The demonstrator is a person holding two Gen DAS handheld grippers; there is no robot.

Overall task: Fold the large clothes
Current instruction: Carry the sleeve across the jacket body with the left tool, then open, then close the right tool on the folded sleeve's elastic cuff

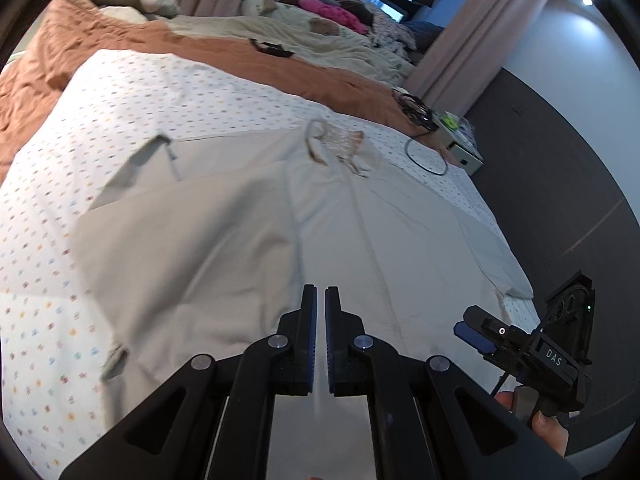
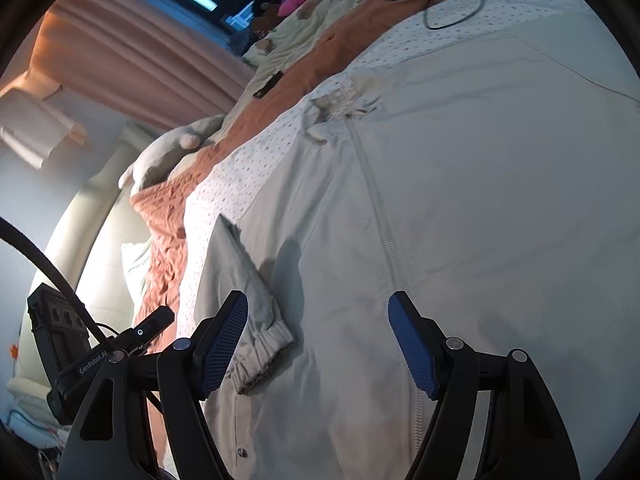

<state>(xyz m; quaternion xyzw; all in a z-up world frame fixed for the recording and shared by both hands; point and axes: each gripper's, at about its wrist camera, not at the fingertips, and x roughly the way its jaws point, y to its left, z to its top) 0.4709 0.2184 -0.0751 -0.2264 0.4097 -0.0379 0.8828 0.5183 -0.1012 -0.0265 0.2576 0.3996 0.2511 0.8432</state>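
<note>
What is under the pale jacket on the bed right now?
The jacket lies spread flat on a white dotted sheet, which shows around its edges. Beyond that is an orange bedspread. Whatever sits directly beneath the jacket's body is covered and cannot be seen.

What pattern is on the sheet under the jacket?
White sheet with small multicoloured dots, clearest in the left wrist view.

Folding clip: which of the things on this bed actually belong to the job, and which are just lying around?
Part of the job:
- pale grey zip jacket, spread flat
- left hand-held gripper, jaws nearly closed
- right hand-held gripper, jaws wide open

Just lying about:
- black cable
- pink garment
- small black device
- stuffed toy
</note>
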